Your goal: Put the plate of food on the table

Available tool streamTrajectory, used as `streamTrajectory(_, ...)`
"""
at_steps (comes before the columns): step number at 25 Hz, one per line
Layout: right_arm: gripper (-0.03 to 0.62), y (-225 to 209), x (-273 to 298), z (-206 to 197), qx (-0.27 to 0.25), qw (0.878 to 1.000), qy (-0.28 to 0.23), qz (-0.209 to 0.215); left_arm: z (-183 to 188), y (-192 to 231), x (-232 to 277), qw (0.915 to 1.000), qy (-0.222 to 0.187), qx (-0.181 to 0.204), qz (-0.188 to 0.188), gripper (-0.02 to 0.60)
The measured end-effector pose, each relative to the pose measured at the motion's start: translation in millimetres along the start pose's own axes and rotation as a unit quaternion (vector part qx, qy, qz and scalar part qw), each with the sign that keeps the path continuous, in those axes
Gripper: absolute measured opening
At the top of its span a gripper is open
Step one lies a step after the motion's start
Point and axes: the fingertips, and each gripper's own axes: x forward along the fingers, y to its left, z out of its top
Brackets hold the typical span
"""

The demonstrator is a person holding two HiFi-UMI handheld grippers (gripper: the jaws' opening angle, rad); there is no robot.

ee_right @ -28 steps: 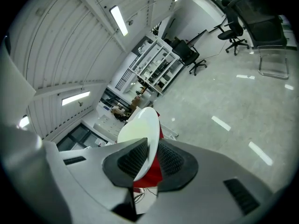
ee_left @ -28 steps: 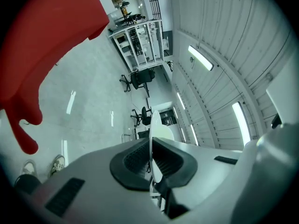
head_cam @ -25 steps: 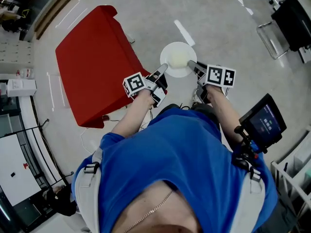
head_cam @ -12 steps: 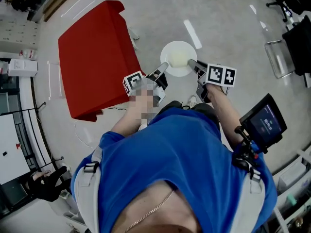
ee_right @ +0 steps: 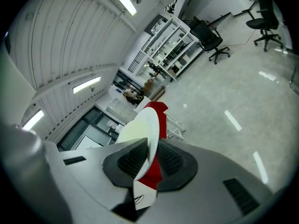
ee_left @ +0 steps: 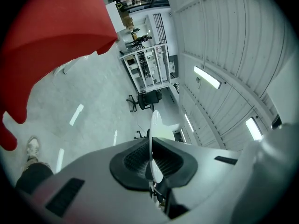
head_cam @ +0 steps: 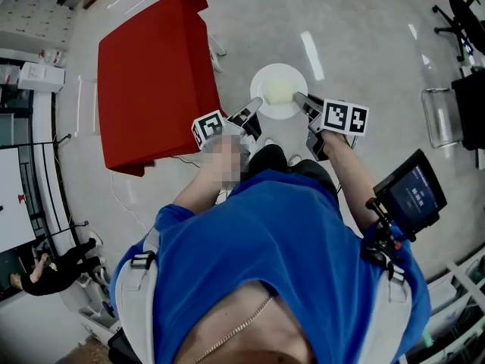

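A white plate (head_cam: pixel 279 91) with a pale yellow mound of food (head_cam: pixel 279 93) hangs over the grey floor, carried between both grippers. My left gripper (head_cam: pixel 255 105) is shut on its left rim and my right gripper (head_cam: pixel 301 99) on its right rim. The left gripper view has the plate (ee_left: pixel 154 125) edge-on, pinched by the ribbed pads (ee_left: pixel 135 160). In the right gripper view the plate (ee_right: pixel 140 127) sits clamped the same way. The red table (head_cam: pixel 155 78) stands to the plate's left, a short gap away; it also shows in both gripper views (ee_left: pixel 51 36) (ee_right: pixel 159 113).
A small screen (head_cam: pixel 413 192) is mounted at my right hip. A metal frame (head_cam: pixel 439 116) and an office chair (head_cam: pixel 470 14) stand far right. White boxes (head_cam: pixel 38 76) lie left of the table, and a person (head_cam: pixel 45 275) stands at the lower left. Shelving (ee_left: pixel 149 69) lines the far wall.
The floor and red table have swung round in the head view, the table now more upright and higher. Both grippers keep the plate, which stays at the same spot in view.
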Motion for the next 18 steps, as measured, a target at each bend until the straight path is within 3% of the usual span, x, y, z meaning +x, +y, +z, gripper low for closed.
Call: streamTrajectory(18, 0.037, 14, 9, -15, -0.030, 0.999, 0.037, 0.024, -7, 5, -27, 0.9984, -0.056, -0.004, 0.003, 0.018)
